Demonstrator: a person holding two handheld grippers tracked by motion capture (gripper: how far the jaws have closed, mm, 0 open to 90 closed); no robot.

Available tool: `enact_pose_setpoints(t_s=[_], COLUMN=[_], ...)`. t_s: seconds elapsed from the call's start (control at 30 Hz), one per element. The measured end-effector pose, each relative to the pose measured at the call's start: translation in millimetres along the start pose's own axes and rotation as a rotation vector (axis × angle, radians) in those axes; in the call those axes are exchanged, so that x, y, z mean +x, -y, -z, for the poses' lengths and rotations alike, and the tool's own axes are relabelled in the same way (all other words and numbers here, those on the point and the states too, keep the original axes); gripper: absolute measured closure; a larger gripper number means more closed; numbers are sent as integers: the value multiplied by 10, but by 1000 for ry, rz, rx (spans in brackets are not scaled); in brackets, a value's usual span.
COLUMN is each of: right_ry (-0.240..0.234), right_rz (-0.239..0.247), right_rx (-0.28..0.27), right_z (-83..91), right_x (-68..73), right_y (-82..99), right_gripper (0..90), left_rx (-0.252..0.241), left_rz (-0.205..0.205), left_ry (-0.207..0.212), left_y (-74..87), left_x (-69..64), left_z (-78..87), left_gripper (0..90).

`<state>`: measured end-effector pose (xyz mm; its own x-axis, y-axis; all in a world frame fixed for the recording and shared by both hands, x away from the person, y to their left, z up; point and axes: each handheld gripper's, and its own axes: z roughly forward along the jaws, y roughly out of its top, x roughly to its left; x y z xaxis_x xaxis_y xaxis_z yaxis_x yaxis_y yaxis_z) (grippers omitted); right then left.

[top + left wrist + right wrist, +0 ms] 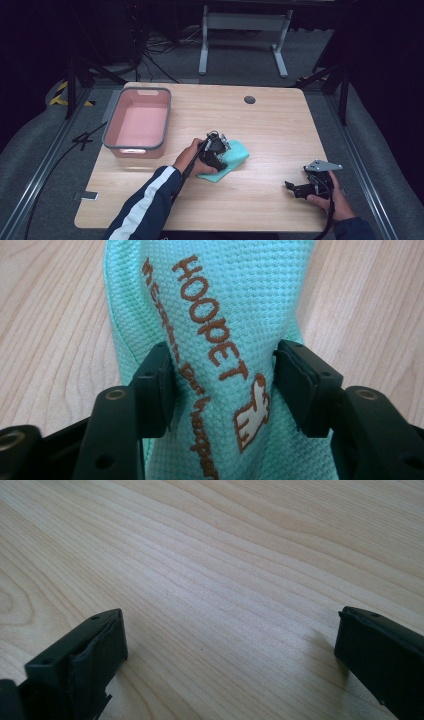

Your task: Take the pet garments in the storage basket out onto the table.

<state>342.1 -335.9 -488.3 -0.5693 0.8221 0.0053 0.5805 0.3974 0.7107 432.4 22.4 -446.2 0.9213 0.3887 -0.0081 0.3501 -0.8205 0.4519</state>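
Where the table's middle sits, slightly toward the near edge:
Cloth (234,159): mint-green, waffle-textured, bunched into a raised fold; brown stitched lettering "HOOPET" and a small figure legible in the left gripper view (220,325).
Cloth position: resting on the wooden table (270,120), right of the pink bin, well apart from the right gripper.
Left gripper (216,150): over the cloth's left portion, held by the left hand (190,159); in its own view (224,385), jaws partly spread with the fold standing between them.
Left pads (161,385): close against the fold's sides; left one at the fabric edge, right one just touching or barely clear, cannot tell which; no firm squeeze visible.
Left sleeve (147,200): dark blue with white stripe, entering from the bottom edge.
Right gripper (299,189): near the table's front right corner, held in the right hand (332,197), grey three-cornered plate on top.
Right gripper state: jaws spread wide in its own view (230,645), bare wood grain between them, nothing held.
Bin (114,120): pink with grey rim, rectangular, at the table's far left, well apart from the cloth.
Grommet (249,99): dark round hole near the table's far edge.
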Motion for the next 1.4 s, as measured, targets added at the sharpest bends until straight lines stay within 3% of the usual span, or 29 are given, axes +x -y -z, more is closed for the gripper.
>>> enact_pose_setpoints(t_s=[0.27, 0.43, 0.73, 0.83, 1.33, 1.4], right_ry=[0, 0, 0, 0, 1, 1], right_rz=[0, 0, 0, 0, 0, 0], right_rx=[0, 0, 0, 0, 0, 0], right_z=[0, 0, 0, 0, 0, 0], right_x=[0, 0, 0, 0, 1, 1], right_y=[0, 0, 0, 0, 0, 0], right_gripper=[7, 8, 7, 8, 7, 7], left_rx=[-11, 1, -29, -51, -51, -49], left_rz=[-33, -38, -43, -57, -96, -87], left_ry=[-21, -38, -58, -67, -95, -97], left_y=[-22, -24, -4, 15, 216, 252], left_x=[-31, -49, -85, -84, -103, -106], left_z=[88, 137, 286, 364, 623, 650], left_gripper=[380, 323, 274, 265, 236, 247])
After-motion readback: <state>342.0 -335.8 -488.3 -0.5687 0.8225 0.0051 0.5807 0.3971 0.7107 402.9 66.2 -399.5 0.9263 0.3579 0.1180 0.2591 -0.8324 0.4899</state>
